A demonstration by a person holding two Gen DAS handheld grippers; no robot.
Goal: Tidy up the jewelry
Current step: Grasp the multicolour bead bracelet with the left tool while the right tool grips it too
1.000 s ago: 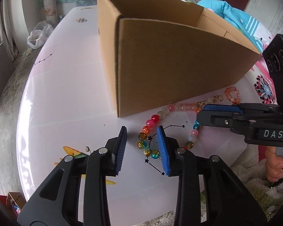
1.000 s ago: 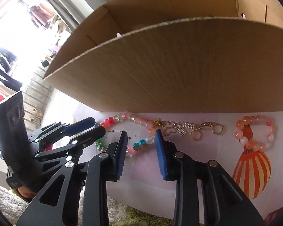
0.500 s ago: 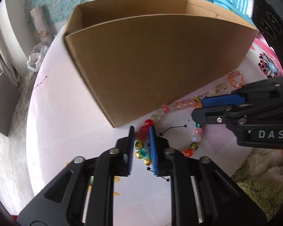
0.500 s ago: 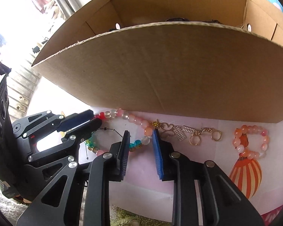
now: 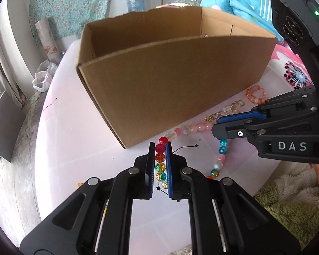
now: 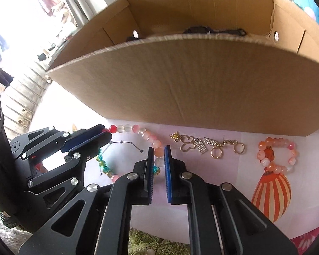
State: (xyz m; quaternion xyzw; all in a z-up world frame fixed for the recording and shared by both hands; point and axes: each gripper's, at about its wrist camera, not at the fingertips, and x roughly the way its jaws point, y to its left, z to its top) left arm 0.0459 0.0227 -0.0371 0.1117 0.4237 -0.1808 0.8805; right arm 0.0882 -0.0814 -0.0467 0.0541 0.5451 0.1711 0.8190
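Both grippers have just closed on the multicoloured glass-bead necklace [image 5: 160,158] lying on the pale pink counter [image 5: 74,127] at lower centre: left gripper [image 5: 160,148] pinches red-orange beads, right gripper [image 6: 158,152], closing, pinches peach ones. Lifting into the brown cardboard box [image 5: 170,85] looks next.

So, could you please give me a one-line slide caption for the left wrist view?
Left gripper pinching the multicoloured bead necklace beside the cardboard box, right gripper gripping its pink end.
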